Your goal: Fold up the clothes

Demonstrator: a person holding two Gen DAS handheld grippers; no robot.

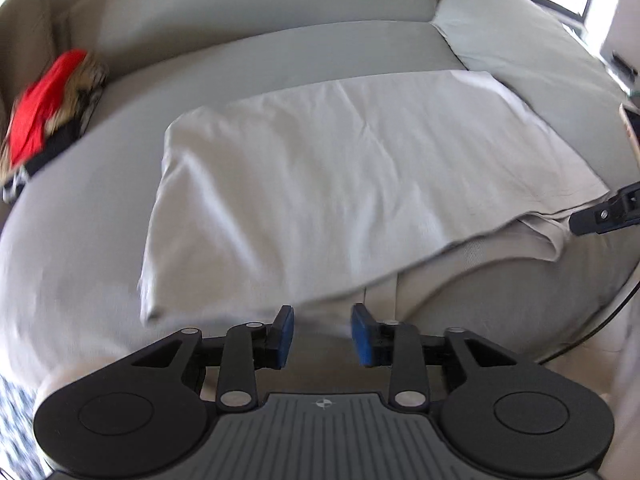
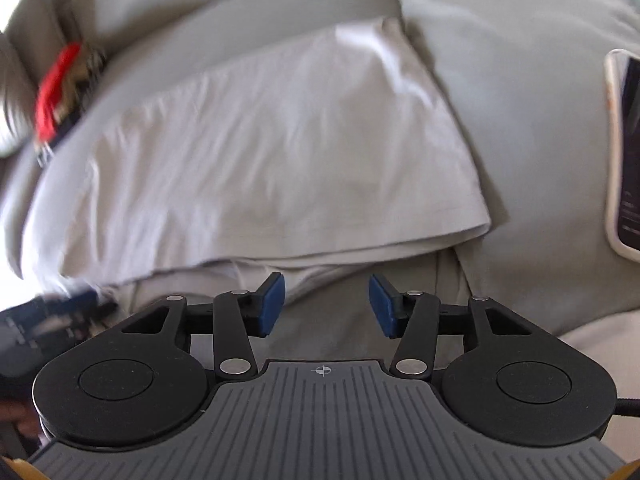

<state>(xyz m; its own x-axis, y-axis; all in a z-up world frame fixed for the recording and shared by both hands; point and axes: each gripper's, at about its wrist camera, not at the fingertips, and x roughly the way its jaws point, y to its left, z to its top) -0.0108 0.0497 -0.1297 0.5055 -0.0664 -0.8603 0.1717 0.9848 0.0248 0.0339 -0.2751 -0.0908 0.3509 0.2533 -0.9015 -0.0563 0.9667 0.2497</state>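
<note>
A white garment [image 1: 340, 184] lies folded in a rough rectangle on the grey sofa seat [image 1: 80, 240]; it also shows in the right wrist view [image 2: 260, 160]. My left gripper [image 1: 322, 334] is open and empty, just in front of the garment's near edge. My right gripper [image 2: 326, 304] is open and empty, just in front of the garment's near right corner, where lower layers stick out. The right gripper's tip shows at the right edge of the left wrist view [image 1: 608, 210]. The left gripper shows blurred at the lower left of the right wrist view [image 2: 52, 320].
A pile of red, black and tan clothes [image 1: 48, 116] lies at the sofa's left end, also in the right wrist view [image 2: 60, 96]. A phone [image 2: 626, 152] lies on the seat to the right. A grey cushion [image 1: 520, 40] sits at the back right.
</note>
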